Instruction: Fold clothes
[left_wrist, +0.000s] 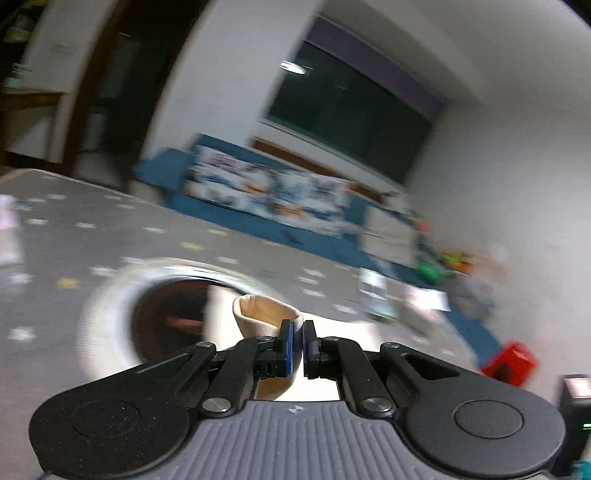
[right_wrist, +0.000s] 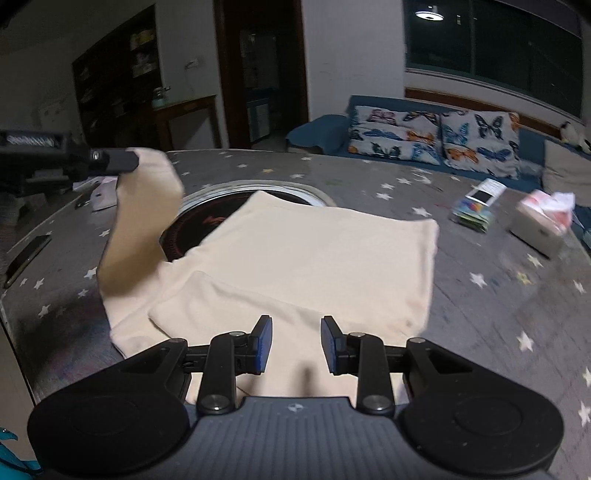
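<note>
A cream garment (right_wrist: 314, 258) lies partly folded on the grey star-patterned table (right_wrist: 480, 314). My left gripper (left_wrist: 297, 345) is shut on a cuff of the cream garment (left_wrist: 264, 315). In the right wrist view the left gripper (right_wrist: 118, 160) holds that sleeve (right_wrist: 144, 221) lifted above the table at the left. My right gripper (right_wrist: 295, 345) is open and empty, just above the garment's near edge.
A round black cooktop with a metal rim (right_wrist: 207, 218) is set in the table, partly under the garment. A phone (right_wrist: 27, 258) lies at the left edge. A card pack (right_wrist: 478, 205) and a tissue box (right_wrist: 543, 221) sit at right. A blue sofa (right_wrist: 436, 136) stands behind.
</note>
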